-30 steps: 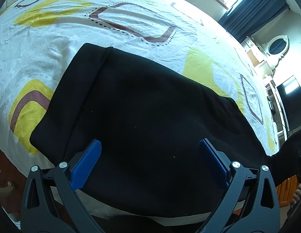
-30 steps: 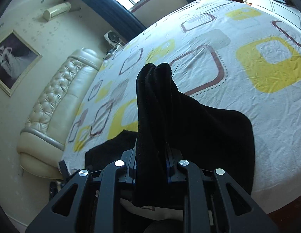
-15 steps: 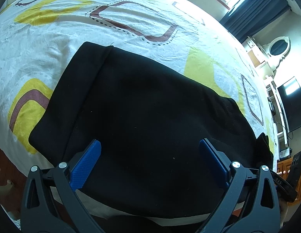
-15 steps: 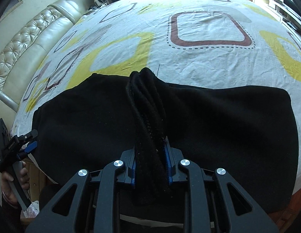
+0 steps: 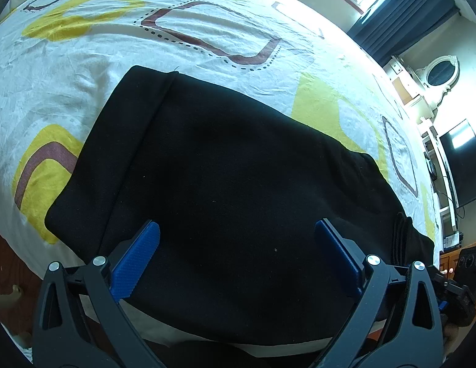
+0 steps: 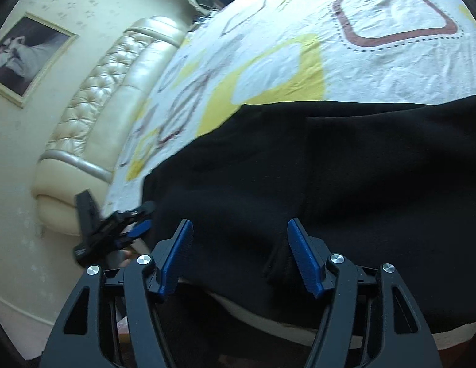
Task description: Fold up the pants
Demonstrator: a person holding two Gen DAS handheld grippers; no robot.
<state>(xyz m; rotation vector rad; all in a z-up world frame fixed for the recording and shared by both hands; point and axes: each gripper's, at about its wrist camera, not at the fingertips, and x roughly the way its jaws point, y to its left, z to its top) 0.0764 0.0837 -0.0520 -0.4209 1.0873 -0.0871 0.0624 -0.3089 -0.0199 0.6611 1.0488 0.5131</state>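
Note:
The black pants (image 5: 225, 184) lie folded flat near the front edge of the bed, with the waistband at the left end. My left gripper (image 5: 238, 245) is open and empty, hovering over the near part of the pants. My right gripper (image 6: 241, 245) is open and empty over the other end of the pants (image 6: 345, 184); a bunched fold (image 6: 279, 263) lies beside its right pad. The left gripper also shows in the right wrist view (image 6: 115, 227), at the bed's left edge. The right gripper's body shows in the left wrist view (image 5: 452, 294).
The bed has a white sheet (image 5: 207, 30) with yellow and brown squares. A cream tufted headboard (image 6: 93, 116) lies to the left in the right wrist view. A dresser with an oval mirror (image 5: 440, 73) and a dark TV (image 5: 462, 162) stand beyond the bed.
My right gripper carried the pant end down across the pants, laid it on them and opened. The left gripper stayed open and still.

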